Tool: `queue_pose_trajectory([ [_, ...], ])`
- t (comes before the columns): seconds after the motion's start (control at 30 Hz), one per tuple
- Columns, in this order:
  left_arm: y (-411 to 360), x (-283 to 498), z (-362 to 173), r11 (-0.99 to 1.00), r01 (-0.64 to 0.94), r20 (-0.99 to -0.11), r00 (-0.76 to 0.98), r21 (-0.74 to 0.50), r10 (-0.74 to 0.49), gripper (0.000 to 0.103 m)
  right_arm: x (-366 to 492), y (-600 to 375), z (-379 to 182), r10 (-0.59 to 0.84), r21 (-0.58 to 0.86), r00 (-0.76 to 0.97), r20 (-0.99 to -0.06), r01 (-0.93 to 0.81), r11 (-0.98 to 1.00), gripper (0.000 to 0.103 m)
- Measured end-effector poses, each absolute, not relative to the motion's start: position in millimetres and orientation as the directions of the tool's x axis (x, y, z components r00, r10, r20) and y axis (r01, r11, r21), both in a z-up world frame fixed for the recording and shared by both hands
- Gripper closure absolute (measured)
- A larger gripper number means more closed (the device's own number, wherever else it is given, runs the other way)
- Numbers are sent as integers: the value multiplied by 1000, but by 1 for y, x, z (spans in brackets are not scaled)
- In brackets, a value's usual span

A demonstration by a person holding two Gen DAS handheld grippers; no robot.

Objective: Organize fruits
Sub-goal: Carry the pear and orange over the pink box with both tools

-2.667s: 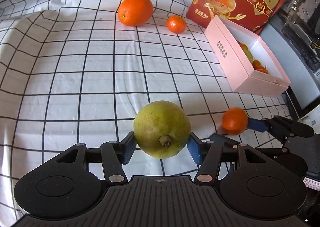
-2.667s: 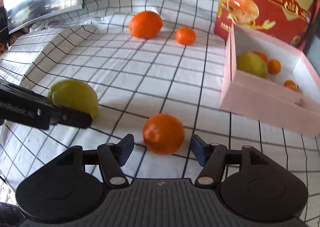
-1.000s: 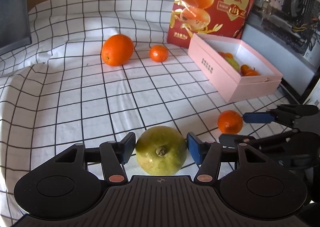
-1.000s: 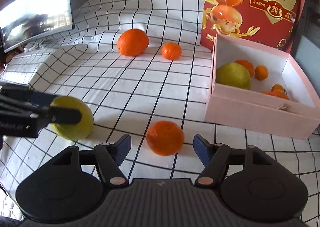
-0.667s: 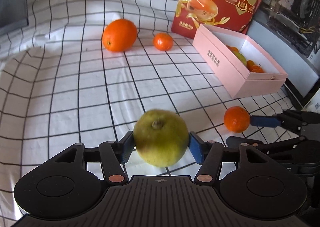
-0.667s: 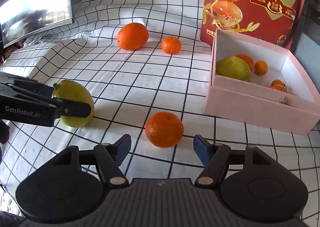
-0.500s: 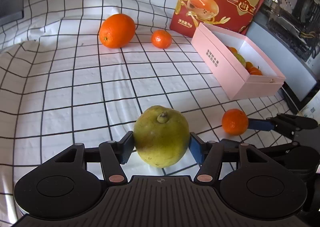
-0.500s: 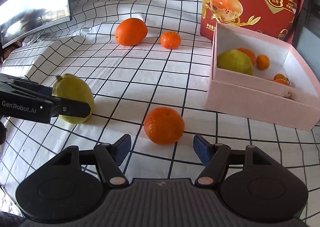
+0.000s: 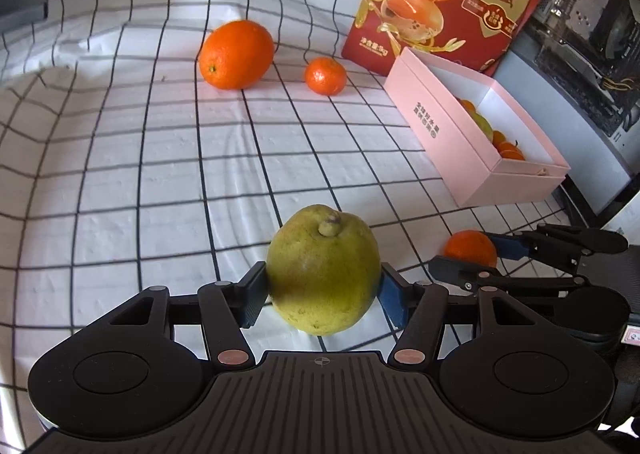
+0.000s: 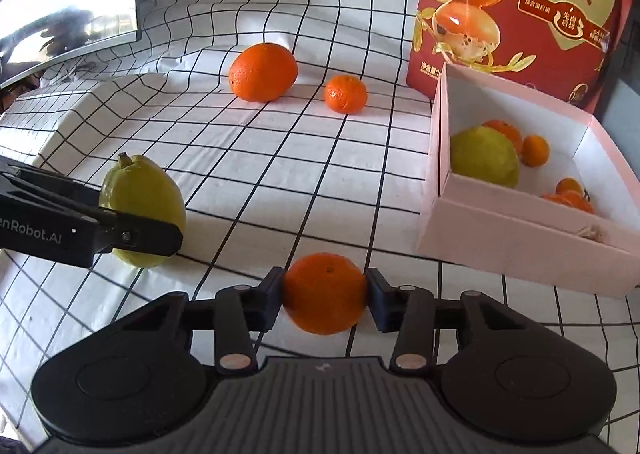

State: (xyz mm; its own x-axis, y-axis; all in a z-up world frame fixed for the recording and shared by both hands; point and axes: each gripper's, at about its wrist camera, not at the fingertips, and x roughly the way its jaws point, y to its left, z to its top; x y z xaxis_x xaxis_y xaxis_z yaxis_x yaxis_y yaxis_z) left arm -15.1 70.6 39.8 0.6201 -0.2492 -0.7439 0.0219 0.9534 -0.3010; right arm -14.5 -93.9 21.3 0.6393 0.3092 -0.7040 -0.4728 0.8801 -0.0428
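- The green pear point(image 9: 323, 270) is pinched between the left gripper point(image 9: 322, 296) fingers, low centre of the left wrist frame.
- The right gripper point(image 10: 324, 296) fingers have just been closing; a mandarin point(image 10: 324, 292) is now squeezed between them, bottom centre.
- Pink box point(image 10: 520, 238) with fruit is seen at right, on the checked cloth point(image 10: 280, 158).

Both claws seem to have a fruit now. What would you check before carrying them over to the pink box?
1. Left gripper on the green pear: pads touch both sides, ok.
2. Right gripper has just closed on the small orange: ok.
3. Pear lifted clear of the checked cloth: cannot tell.
4. Pink box open: ok.
5. Room in the box: bare floor near the front, ok.
6. Path to the box: clear cloth between, ok.
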Motion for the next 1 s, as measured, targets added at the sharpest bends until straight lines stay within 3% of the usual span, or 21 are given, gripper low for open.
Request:
queue_pose_trajectory([
  [0.27,70,-14,37,948,6,-755,603,-318,-257,39,-32,-114,23,281,-52,640,-715,-450,891,60],
  [0.73,57,-20,40,972,39,-757,621,-232,-205,39,-42,-145,22,209,-76,667,-715,-372,925,60],
  [1.0,21,-31,45,946,164,-737,595,-280,-322,39,-41,-165,29,176,-80,686,-706,-325,942,60],
])
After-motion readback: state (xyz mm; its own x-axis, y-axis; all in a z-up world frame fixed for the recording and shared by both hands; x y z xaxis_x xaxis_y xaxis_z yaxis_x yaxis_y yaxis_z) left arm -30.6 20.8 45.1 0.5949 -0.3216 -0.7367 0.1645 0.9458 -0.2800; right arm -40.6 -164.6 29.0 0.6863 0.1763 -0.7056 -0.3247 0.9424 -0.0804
